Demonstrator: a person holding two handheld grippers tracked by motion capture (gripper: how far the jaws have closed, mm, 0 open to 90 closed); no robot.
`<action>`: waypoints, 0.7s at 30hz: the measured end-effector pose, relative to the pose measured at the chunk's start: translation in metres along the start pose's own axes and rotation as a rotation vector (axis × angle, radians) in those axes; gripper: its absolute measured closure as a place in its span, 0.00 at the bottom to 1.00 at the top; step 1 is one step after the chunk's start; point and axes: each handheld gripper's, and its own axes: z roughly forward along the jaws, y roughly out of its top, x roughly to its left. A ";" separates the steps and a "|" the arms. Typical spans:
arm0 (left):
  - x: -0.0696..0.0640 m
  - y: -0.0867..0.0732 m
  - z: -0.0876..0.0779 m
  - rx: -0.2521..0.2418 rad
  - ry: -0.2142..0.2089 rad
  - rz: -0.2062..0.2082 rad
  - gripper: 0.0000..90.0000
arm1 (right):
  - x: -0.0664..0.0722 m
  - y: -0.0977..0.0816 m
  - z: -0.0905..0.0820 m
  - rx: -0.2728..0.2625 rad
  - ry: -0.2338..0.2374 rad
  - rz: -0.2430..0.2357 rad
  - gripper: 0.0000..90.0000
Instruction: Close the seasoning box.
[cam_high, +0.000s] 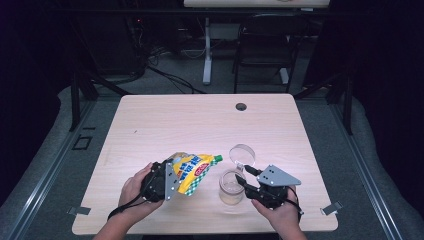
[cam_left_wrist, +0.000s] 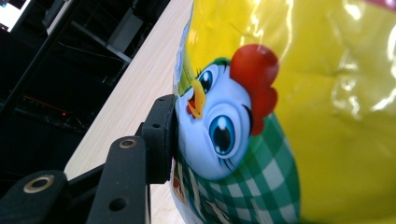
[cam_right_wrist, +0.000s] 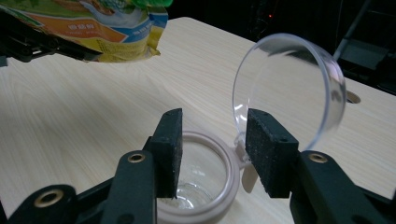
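A yellow pouch (cam_high: 192, 171) with a green cap (cam_high: 218, 158) hangs tilted above the table, and my left gripper (cam_high: 175, 177) is shut on its lower end. In the left gripper view one black pad (cam_left_wrist: 161, 135) presses the pouch (cam_left_wrist: 289, 116) beside a printed cartoon chicken; the other jaw is hidden behind it. A clear jar (cam_high: 231, 187) stands right of the pouch, its hinged clear lid (cam_high: 242, 154) flipped open and upright. My right gripper (cam_high: 242, 175) is open just above the jar's rim (cam_right_wrist: 219, 186), its right jaw beside the lid (cam_right_wrist: 289, 84). The pouch (cam_right_wrist: 107, 28) hangs at upper left.
The light wooden table (cam_high: 200, 120) has a round cable hole (cam_high: 241, 106) near its far edge. A dark chair (cam_high: 265, 45) and a white table leg (cam_high: 207, 55) stand beyond it. Both of the person's hands come in over the near edge.
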 end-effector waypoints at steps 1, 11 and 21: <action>0.001 0.001 0.001 0.001 0.006 0.008 0.61 | 0.000 0.002 0.002 -0.001 0.001 -0.002 0.63; 0.000 0.005 0.005 0.018 0.012 0.043 0.61 | 0.007 0.010 0.012 -0.009 -0.007 -0.072 0.66; -0.008 0.005 0.011 0.044 0.010 0.076 0.61 | 0.012 0.001 0.014 0.006 -0.016 -0.105 0.64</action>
